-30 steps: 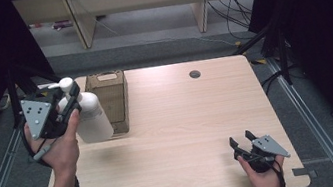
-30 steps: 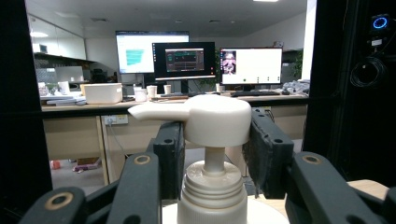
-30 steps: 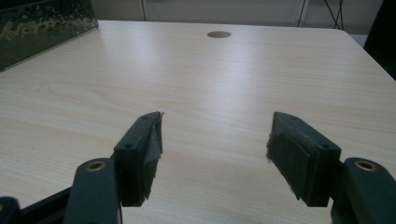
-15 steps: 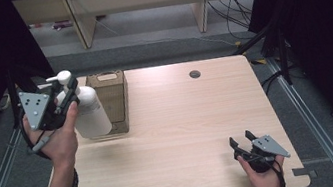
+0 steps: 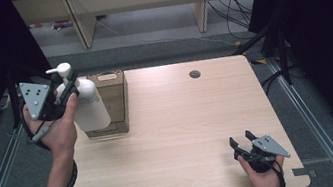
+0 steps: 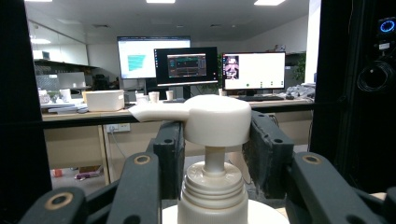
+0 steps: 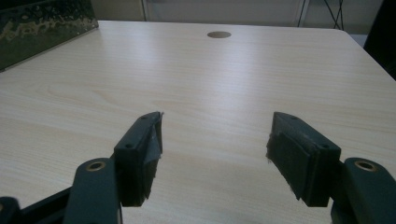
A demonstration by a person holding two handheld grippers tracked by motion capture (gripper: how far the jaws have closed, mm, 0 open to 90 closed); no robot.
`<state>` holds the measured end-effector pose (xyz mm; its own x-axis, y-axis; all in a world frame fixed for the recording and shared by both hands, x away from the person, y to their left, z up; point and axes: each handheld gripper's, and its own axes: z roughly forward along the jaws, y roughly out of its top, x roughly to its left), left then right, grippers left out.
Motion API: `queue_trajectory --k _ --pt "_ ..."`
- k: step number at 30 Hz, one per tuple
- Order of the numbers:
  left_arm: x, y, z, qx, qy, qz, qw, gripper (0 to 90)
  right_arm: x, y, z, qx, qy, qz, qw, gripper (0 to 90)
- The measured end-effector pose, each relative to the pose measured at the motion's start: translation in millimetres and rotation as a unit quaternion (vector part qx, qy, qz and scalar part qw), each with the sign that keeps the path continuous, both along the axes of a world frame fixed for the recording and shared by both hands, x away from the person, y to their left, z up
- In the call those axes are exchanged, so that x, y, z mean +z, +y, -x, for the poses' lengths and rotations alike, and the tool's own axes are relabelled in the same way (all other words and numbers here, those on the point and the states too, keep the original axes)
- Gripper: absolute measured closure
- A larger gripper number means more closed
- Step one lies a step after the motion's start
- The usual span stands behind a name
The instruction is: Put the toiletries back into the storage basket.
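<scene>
The left hand-held gripper (image 5: pixel 69 90) clamps the pump bottle (image 5: pixel 86 103) at its neck, beside the box (image 5: pixel 114 101). Gripped there, the heavy body could swing or slip. The right hand-held gripper (image 5: pixel 243 142) rests with jaws apart.

White pump bottle (image 5: pixel 86 102), upright, raised beside the brown box (image 5: pixel 111 102).
</scene>
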<state>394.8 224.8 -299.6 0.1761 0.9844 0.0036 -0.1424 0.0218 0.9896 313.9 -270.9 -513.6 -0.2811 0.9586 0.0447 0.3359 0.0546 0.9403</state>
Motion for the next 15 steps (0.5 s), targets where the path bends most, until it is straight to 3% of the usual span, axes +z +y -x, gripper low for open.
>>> queue_trajectory --k 15 --pt "-2.0 0.1 -16.0 0.003 0.004 -0.008 1.0000 59.5 -0.1 0.0 0.0 0.000 0.001 0.001 1.0000 35.6"
